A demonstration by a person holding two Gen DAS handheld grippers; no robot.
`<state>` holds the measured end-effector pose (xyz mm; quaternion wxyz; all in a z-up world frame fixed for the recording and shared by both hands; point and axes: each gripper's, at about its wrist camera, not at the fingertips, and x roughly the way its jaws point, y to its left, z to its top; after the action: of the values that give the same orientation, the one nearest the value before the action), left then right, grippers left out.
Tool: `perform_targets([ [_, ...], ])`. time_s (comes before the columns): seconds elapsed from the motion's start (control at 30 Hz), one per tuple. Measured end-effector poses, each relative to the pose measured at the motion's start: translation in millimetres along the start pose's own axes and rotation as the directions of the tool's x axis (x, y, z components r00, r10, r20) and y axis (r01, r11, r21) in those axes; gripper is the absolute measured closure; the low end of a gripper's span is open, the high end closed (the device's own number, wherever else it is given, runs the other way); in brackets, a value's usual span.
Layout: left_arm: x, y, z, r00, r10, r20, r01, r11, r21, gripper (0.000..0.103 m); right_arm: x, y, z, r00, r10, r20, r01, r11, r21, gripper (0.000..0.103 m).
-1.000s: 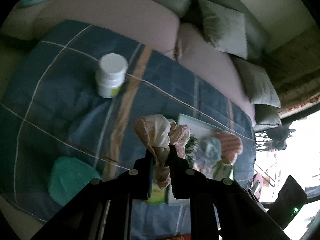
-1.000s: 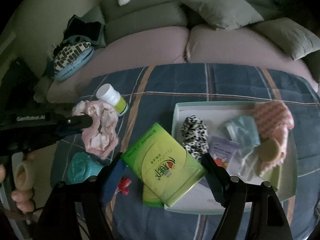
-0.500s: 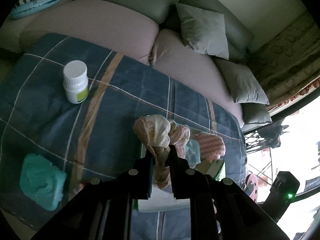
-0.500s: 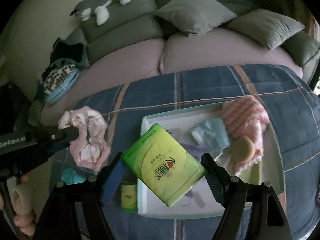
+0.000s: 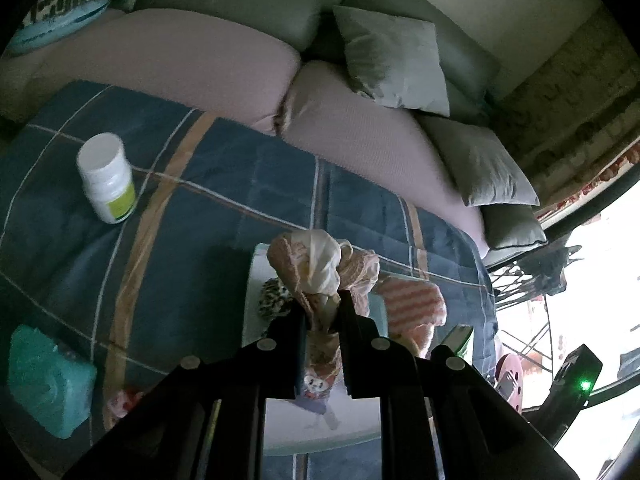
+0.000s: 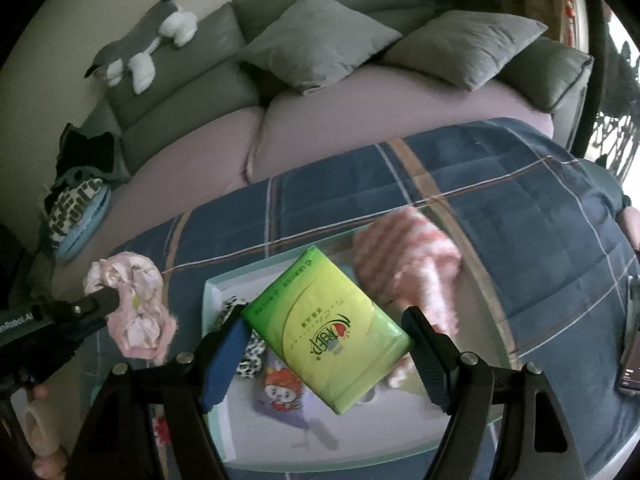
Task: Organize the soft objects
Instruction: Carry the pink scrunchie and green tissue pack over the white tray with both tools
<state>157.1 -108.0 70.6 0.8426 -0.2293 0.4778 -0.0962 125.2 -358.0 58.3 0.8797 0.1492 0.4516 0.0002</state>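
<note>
Green tissue pack [image 6: 326, 330] clamped in the right gripper [image 6: 326, 336] at frame centre, over the tray [image 6: 216, 364]; left gripper [image 5: 322, 312] pinches the pink scrunchie [image 5: 320, 268] tight.

Dim room: grey-green fabric sofa [image 6: 168, 128] with mauve seat cushions [image 5: 172, 56] and grey square throw pillows [image 6: 316, 40] along a pale plain wall [image 5: 500, 4], navy plaid quilt [image 6: 500, 184] in front, overexposed bright window [image 5: 600, 280] at right.
</note>
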Motion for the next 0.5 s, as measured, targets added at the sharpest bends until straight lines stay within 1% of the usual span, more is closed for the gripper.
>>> perform_targets([
  [0.17,11,-18,0,1.000,-0.020,-0.011,0.020,0.999,0.033,0.088,0,-19,1,0.999,-0.047,0.010,0.047,0.998,0.038,0.024],
  [0.3,26,-28,-3,0.999,-0.025,-0.037,0.026,0.999,0.048,0.088,4,-30,-1,0.998,-0.058,0.000,0.058,0.996,0.061,0.024],
  [0.5,48,-35,-9,0.996,-0.021,-0.084,0.026,0.997,0.066,0.088,2,-44,-1,0.996,-0.091,0.010,0.090,0.992,0.089,0.024],
])
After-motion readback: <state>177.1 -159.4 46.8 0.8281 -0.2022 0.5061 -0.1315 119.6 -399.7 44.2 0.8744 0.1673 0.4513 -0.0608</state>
